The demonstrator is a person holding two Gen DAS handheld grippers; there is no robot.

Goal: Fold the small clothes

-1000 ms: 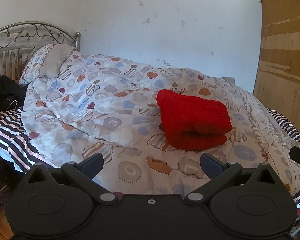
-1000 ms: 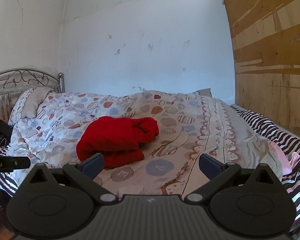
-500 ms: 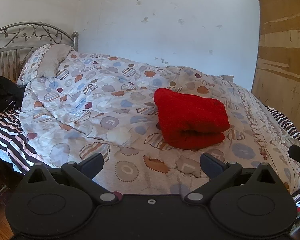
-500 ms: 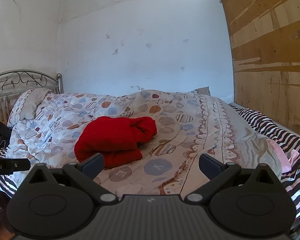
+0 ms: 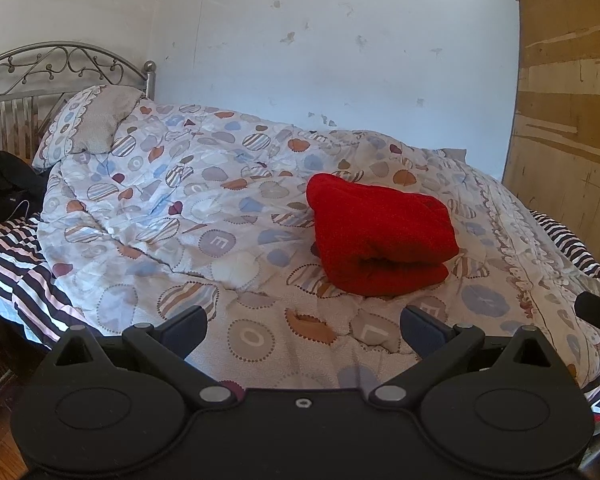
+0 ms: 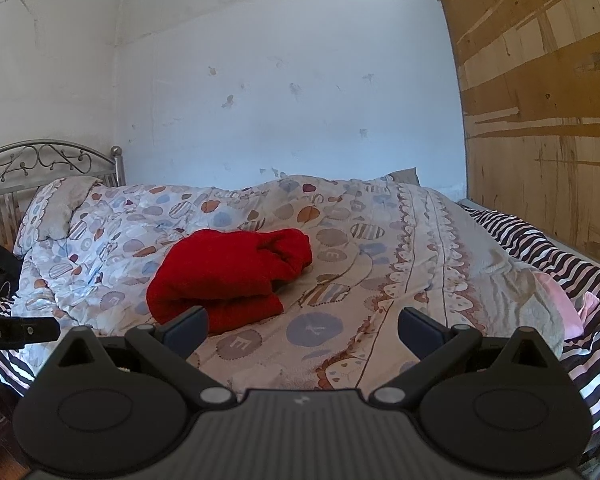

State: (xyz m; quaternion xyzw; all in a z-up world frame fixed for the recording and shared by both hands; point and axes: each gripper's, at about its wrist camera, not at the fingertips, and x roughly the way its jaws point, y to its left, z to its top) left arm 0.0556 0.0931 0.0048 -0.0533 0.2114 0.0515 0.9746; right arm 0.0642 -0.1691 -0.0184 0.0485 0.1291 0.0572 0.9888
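Note:
A red garment (image 5: 380, 240) lies folded into a thick bundle on the patterned quilt (image 5: 204, 216) in the middle of the bed. From the right wrist view the same red garment (image 6: 232, 276) sits left of centre. My left gripper (image 5: 304, 330) hovers in front of the bed's near edge, open, with nothing between its fingers. My right gripper (image 6: 302, 328) is also open and empty, held back from the bundle. A pink piece of clothing (image 6: 560, 300) lies on the striped sheet (image 6: 548, 248) at the right.
A metal headboard (image 5: 60, 68) and a pillow (image 5: 96, 120) stand at the left. A black bag (image 5: 8, 188) rests beside the bed. A wooden panel (image 6: 540, 100) rises along the right side, and a white wall (image 5: 340, 60) lies behind.
Both grippers have drawn slightly back and tilted upward, so the bed sits lower in both views. The red bundle has not moved. Both grippers stay open.

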